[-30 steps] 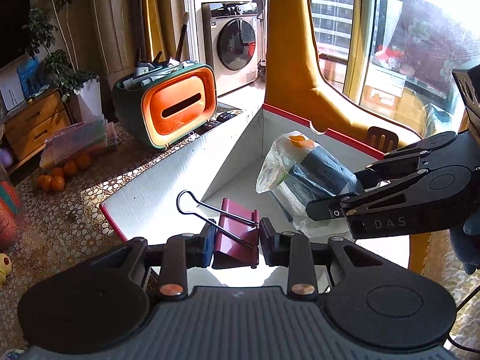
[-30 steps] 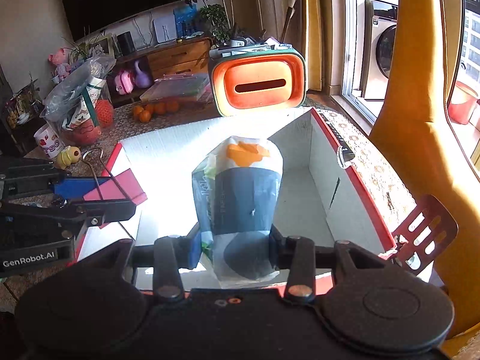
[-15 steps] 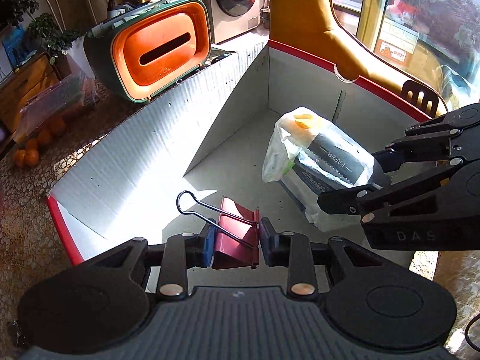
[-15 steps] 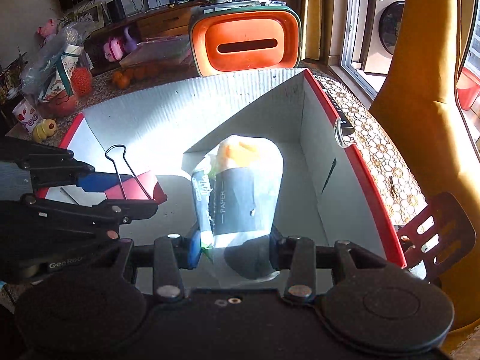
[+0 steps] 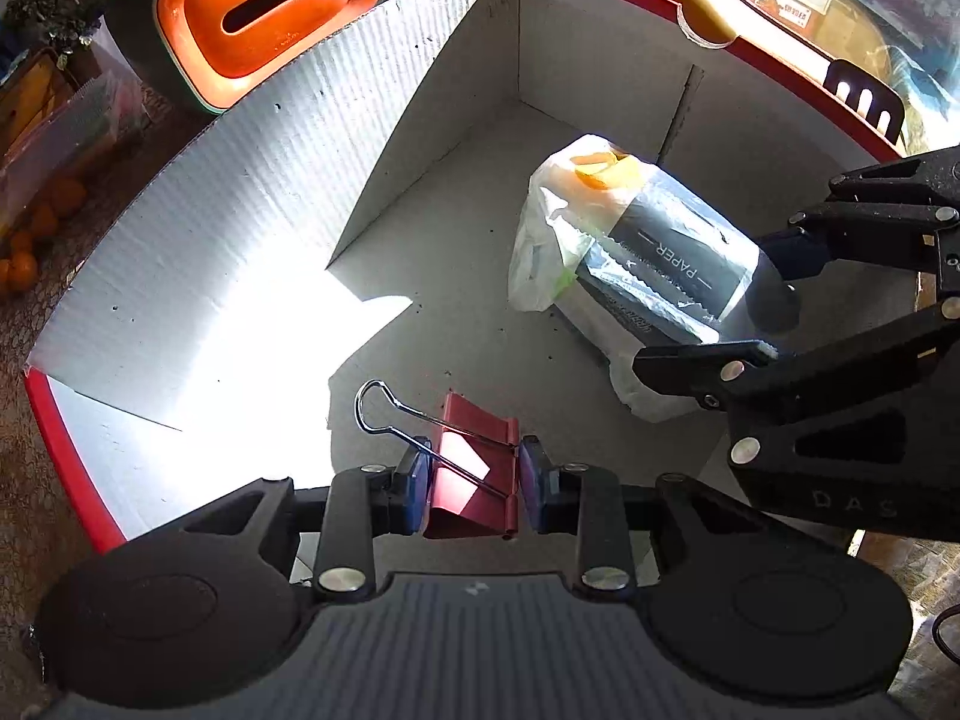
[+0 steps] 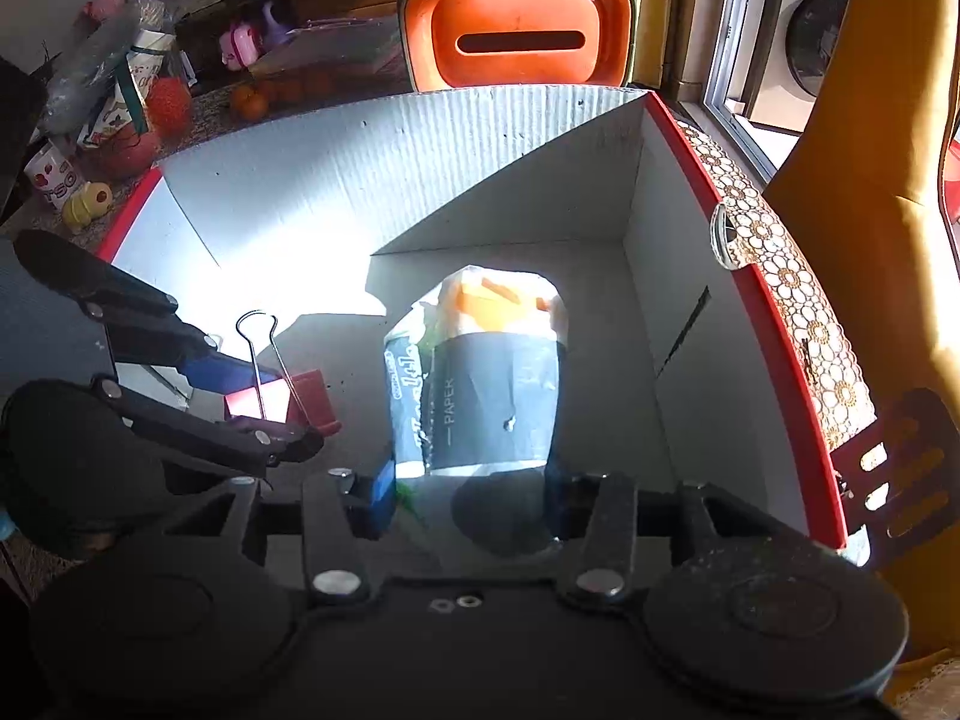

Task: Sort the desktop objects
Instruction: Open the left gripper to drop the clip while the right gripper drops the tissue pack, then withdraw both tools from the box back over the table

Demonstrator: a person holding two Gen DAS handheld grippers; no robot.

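Observation:
A red binder clip with wire handles sits pinched between the blue pads of my left gripper, which is shut on it low over the floor of a white cardboard box with a red rim. A plastic-wrapped tissue pack with a dark "PAPER" label lies on the box floor to the right. My right gripper straddles the near end of the pack; its jaws are opening and the pads look just clear of the wrap. The right wrist view shows the left gripper and clip at the left.
An orange and green case stands just behind the box wall. Oranges, a cup and toys crowd the table to the left. A brown slotted utensil and yellow drapery lie beyond the right rim.
Both grippers have tipped downward and sunk into the box. The tissue pack has come down onto the box floor, and the right jaws have widened slightly. The clip stays gripped.

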